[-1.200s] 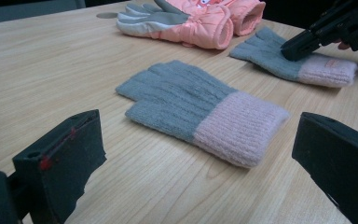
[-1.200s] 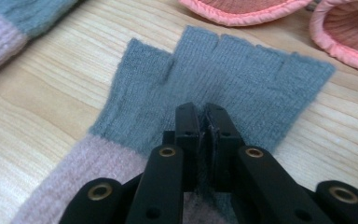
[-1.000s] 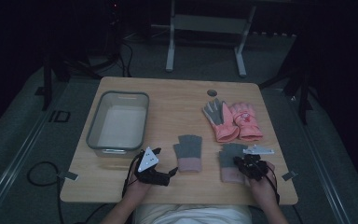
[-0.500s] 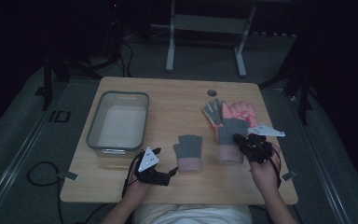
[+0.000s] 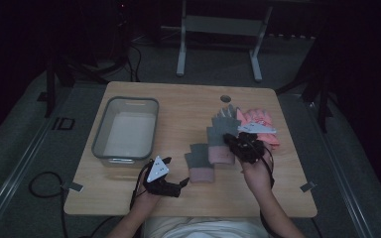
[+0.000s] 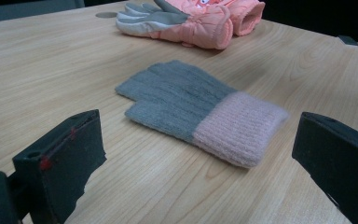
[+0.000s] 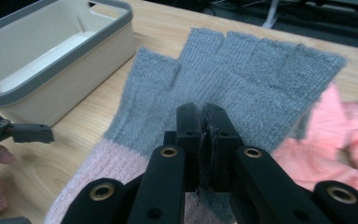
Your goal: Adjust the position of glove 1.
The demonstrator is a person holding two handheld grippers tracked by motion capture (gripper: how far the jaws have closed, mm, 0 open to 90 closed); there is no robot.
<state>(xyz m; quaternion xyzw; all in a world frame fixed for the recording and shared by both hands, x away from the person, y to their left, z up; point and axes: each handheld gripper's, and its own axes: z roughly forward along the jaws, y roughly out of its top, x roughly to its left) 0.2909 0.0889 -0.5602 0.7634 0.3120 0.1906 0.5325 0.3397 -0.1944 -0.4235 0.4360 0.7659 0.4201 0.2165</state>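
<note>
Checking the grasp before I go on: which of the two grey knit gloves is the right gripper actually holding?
The grey glove nearer the pink padded gloves: the right gripper is shut on it. The other grey glove lies free before the open left gripper.

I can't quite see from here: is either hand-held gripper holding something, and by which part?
The right hand-held gripper pinches a grey glove in its grey knit just above the pink cuff. The left hand-held gripper holds nothing.
</note>
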